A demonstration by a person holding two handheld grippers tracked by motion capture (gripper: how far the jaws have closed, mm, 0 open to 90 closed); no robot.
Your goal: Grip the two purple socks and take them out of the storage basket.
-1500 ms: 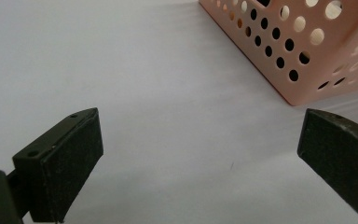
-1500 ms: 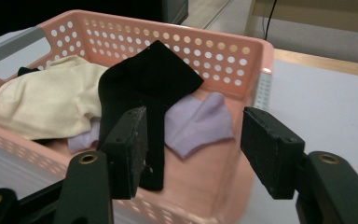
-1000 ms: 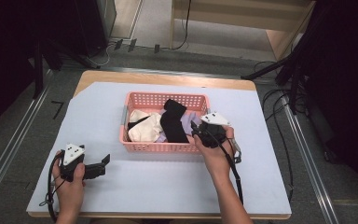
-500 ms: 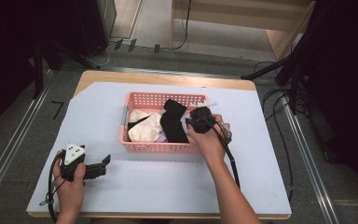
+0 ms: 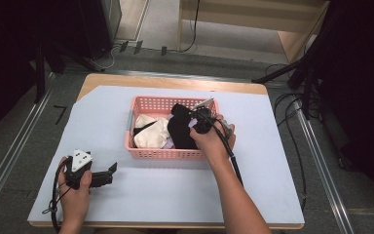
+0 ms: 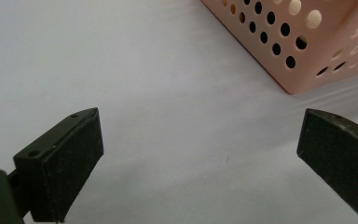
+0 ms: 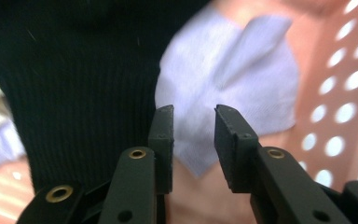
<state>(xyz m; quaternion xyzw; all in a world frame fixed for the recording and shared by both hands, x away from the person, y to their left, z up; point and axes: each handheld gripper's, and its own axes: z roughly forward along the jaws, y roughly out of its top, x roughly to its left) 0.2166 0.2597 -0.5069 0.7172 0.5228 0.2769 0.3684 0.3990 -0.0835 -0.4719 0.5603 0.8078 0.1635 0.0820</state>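
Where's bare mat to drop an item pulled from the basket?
Free: the mat in front of the basket, between the left gripper and the right forearm; also the strip left of the basket. Crowded: inside the basket, with clothes and the right gripper.

The high view looked forward and down from above the person's side, taking in the whole table (image 5: 272, 195) with the pink basket (image 5: 141, 152) at its middle and floor beyond. The left gripper view sat low, just above the tabletop (image 6: 144, 70), facing level across it toward a near corner of the basket (image 6: 303, 70). The right gripper view was right inside the basket, close up on a black ribbed cloth (image 7: 74, 93) and a lilac cloth (image 7: 233, 74), with the perforated wall (image 7: 345, 93) at its right. All three views shared the basket.
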